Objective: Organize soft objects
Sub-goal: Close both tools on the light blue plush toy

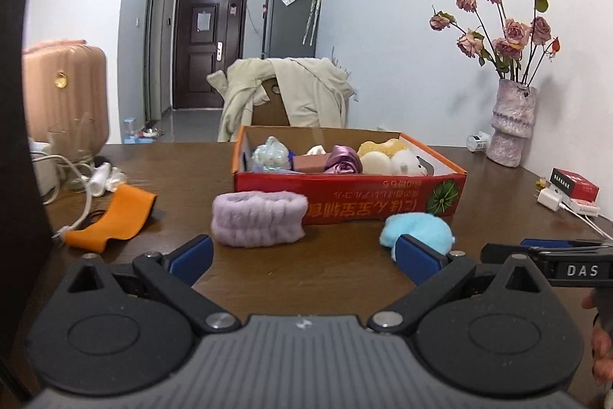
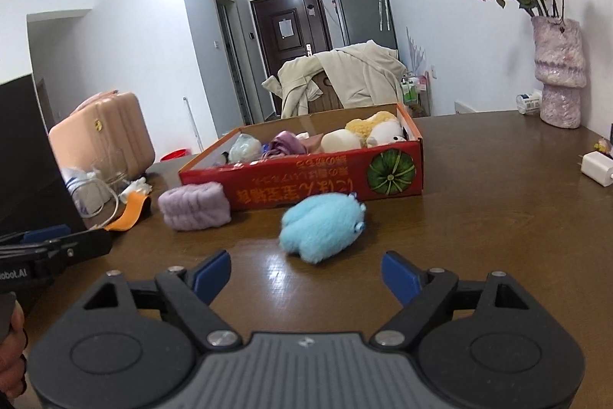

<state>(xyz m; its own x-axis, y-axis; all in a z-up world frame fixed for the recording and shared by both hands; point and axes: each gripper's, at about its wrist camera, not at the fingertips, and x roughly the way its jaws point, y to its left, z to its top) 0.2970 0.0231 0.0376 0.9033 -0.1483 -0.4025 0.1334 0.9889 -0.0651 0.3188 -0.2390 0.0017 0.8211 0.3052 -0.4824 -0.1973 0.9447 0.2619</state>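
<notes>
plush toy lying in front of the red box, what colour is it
Light blue; the plush toy shows best in the right wrist view.

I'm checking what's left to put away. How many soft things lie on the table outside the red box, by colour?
Lilac: 1, fluffy headband
Light blue: 1, plush toy
Orange: 1, flat band
Total: 3, all outside the red box.

Home — fridge (image 1: 291,18), suitcase (image 1: 65,87), entrance door (image 1: 208,45)

White walls enclose a dark wooden table (image 1: 345,275). Beyond it stand a draped chair (image 1: 285,98), a grey fridge (image 1: 291,18) and a dark door (image 1: 205,45).
</notes>
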